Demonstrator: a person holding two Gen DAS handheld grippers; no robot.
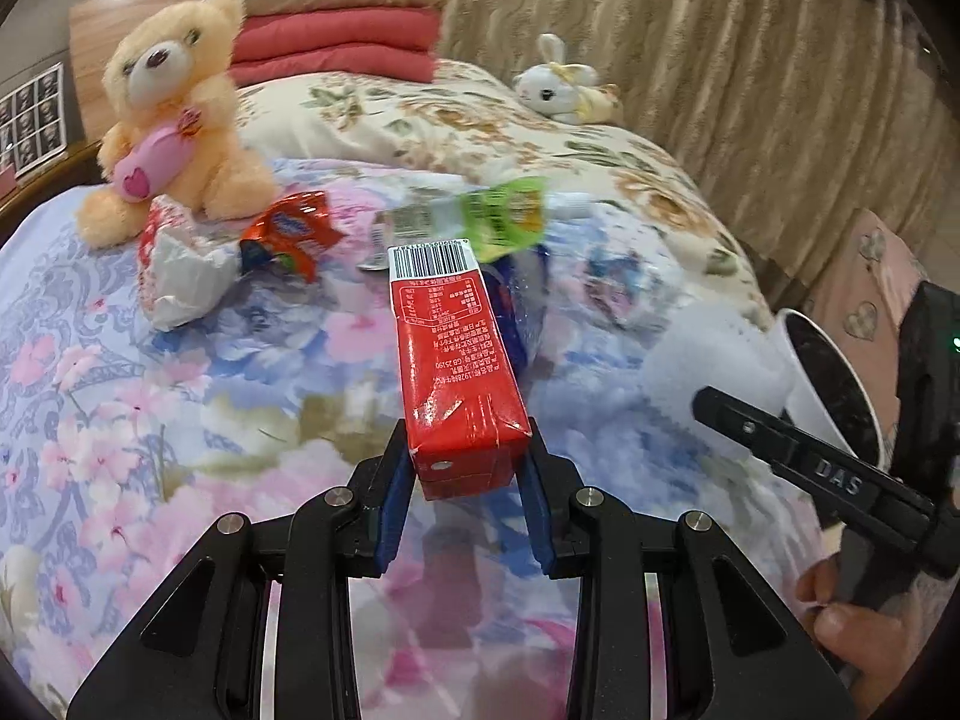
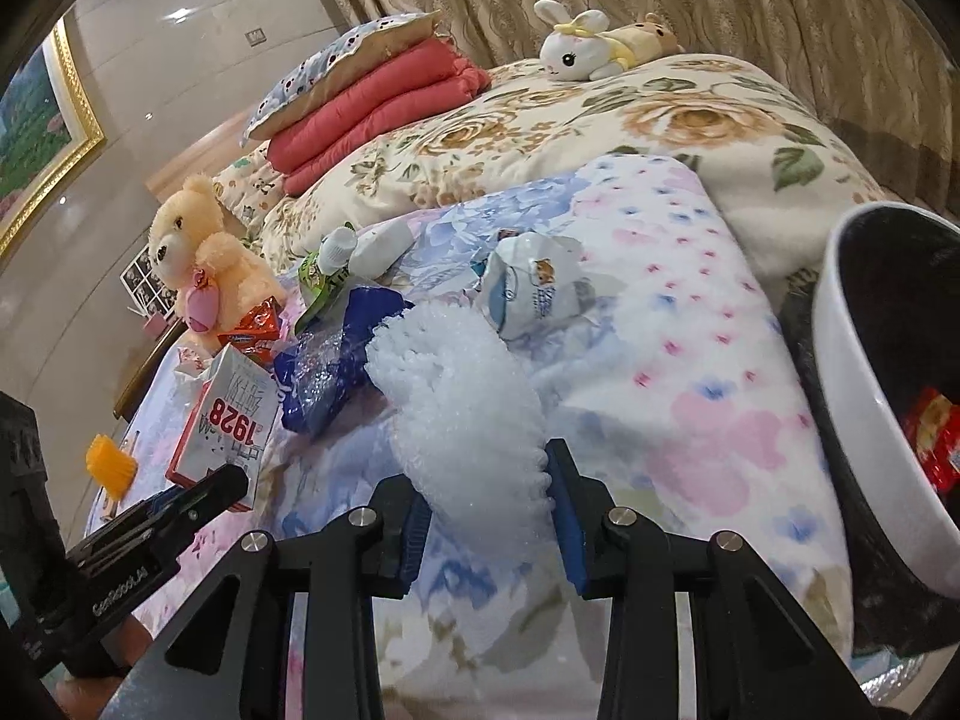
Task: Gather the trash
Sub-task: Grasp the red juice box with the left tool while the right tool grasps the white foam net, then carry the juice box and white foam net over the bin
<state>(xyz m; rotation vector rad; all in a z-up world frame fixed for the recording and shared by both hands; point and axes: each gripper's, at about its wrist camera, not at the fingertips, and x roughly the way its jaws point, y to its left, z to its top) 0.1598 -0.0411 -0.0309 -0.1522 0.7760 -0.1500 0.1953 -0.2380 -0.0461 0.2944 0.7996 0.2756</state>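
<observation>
My left gripper (image 1: 468, 468) is shut on a red drink carton (image 1: 456, 360) and holds it above the flowered bed; the carton also shows in the right wrist view (image 2: 231, 426). My right gripper (image 2: 489, 501) is shut on a white bubble-wrap piece (image 2: 462, 396), which also shows in the left wrist view (image 1: 714, 360). A white trash bin with a black liner (image 2: 864, 396) stands at the bed's right edge, red wrappers inside. More trash lies on the bed: a red snack wrapper (image 1: 294, 234), a crumpled white wrapper (image 1: 174, 276), a green-and-white pouch (image 1: 480, 216), a blue plastic bag (image 2: 336, 360), a white-blue packet (image 2: 534, 288).
A peach teddy bear (image 1: 174, 114) sits at the left of the bed. A white bunny toy (image 2: 582, 48) lies on the cream floral quilt (image 2: 600, 138). Folded red blankets and a pillow (image 2: 372, 102) are stacked at the head. Curtains hang behind. An orange brush (image 2: 111, 462) lies at far left.
</observation>
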